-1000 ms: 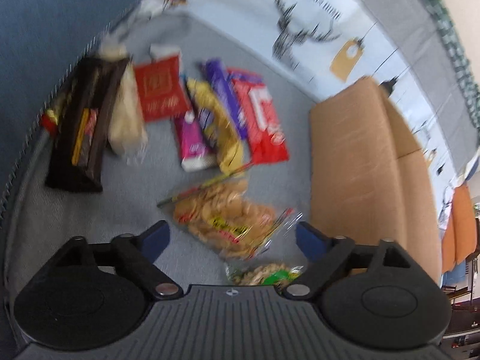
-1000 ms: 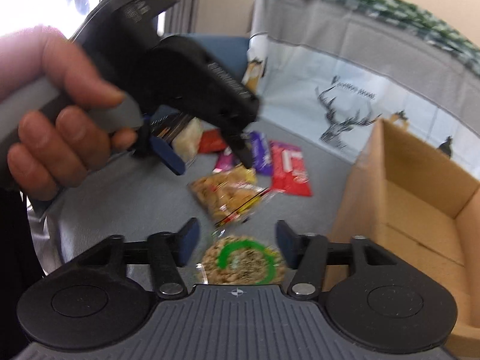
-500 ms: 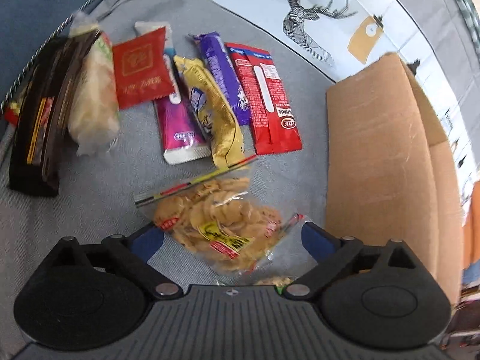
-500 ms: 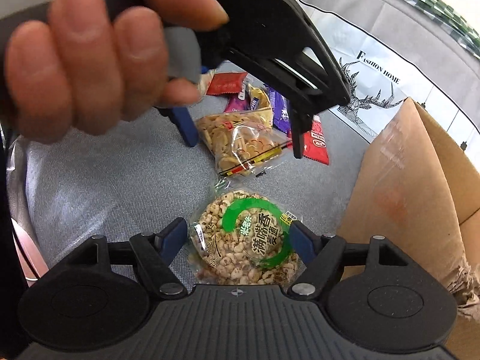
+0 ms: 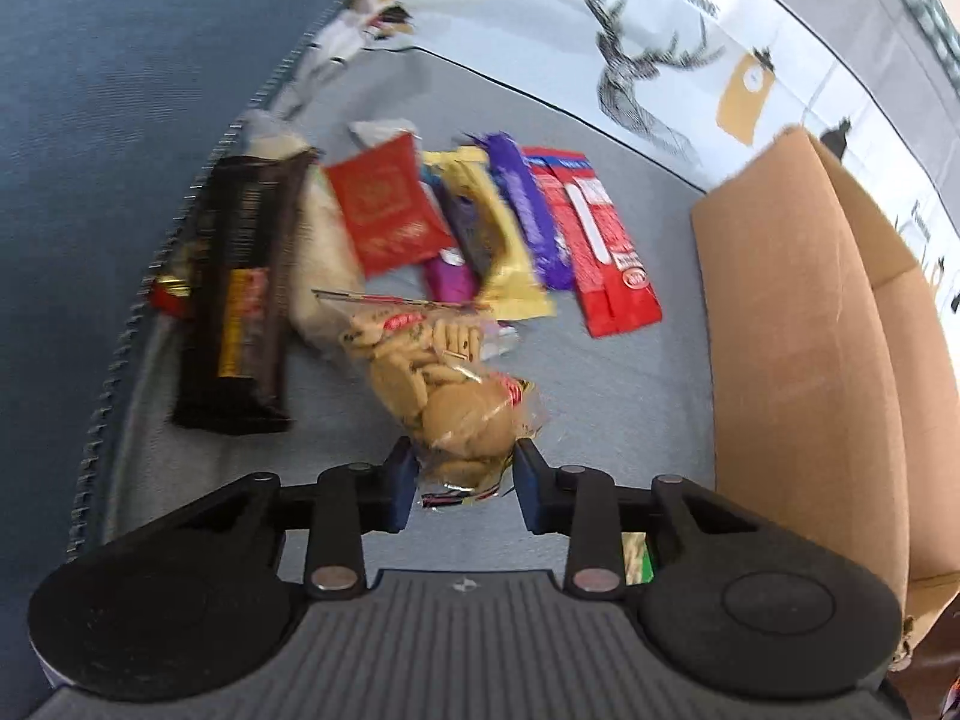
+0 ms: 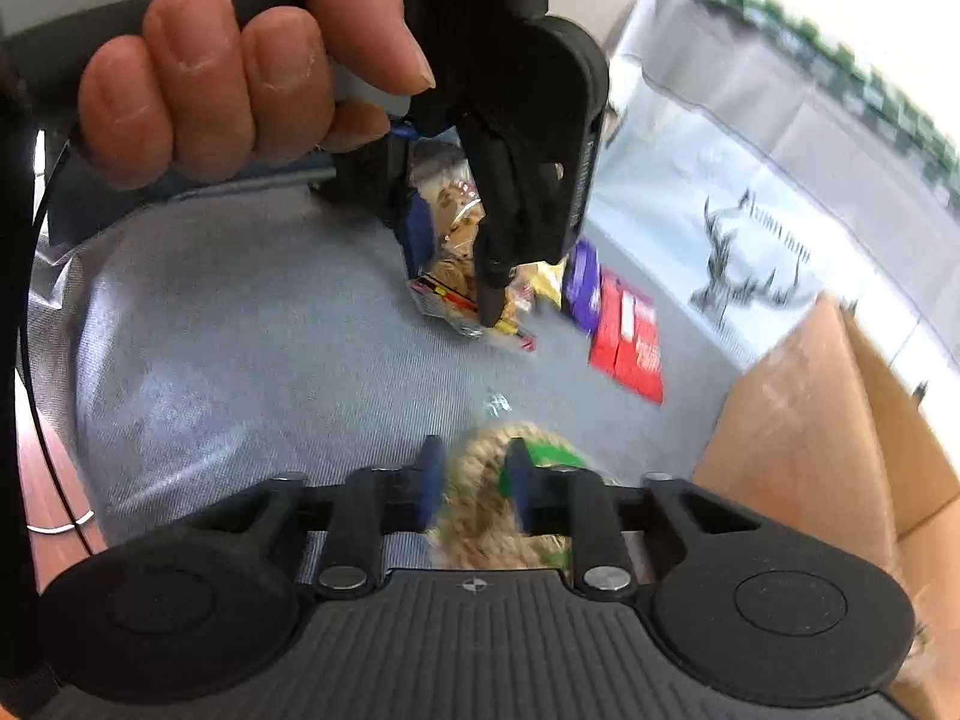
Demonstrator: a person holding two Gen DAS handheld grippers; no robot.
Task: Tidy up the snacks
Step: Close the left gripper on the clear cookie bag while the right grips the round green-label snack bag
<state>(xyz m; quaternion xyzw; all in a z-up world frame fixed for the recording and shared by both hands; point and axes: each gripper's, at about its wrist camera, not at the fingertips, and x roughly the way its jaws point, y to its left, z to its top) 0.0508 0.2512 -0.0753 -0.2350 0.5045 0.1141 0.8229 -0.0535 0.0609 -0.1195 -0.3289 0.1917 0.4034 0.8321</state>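
The left hand-held gripper (image 5: 461,483) points steeply down at the grey woven surface (image 5: 624,396), its blue-padded jaws closing on a clear crinkly bag of biscuits (image 5: 444,384) whose near end is pinched between the pads while the rest of the bag stretches away toward 12 o'clock. In the right wrist view the same tool hangs at 12 o'clock, a person's left hand (image 6: 240,78) wrapped round its grip with fingers curled. The right hand-held gripper (image 6: 471,486) tilts down more gently and its jaws are clamped on a round clear pack of puffed grains (image 6: 486,516) with a green ring printed on it; the pack bulges between and below the pads, blurred. Past the biscuits, from 10 to 1 o'clock in the left wrist view, lie flat glossy wrappers side by side: a long black packet (image 5: 240,300) with gold print, a pale translucent bag (image 5: 324,252), a square red sachet (image 5: 387,207), a magenta bar (image 5: 450,276), a yellow bar (image 5: 510,264), a purple bar (image 5: 528,210) and a long red bar (image 5: 606,252) with white lettering. At 3 o'clock stands an open brown cardboard box (image 5: 798,360), matte, its flaps upright, well apart from the held bag. Behind, a pale cloth (image 5: 660,48) printed with a deer drawing hangs at 1 o'clock, and dark blue fabric (image 5: 120,90) fills 10 o'clock.
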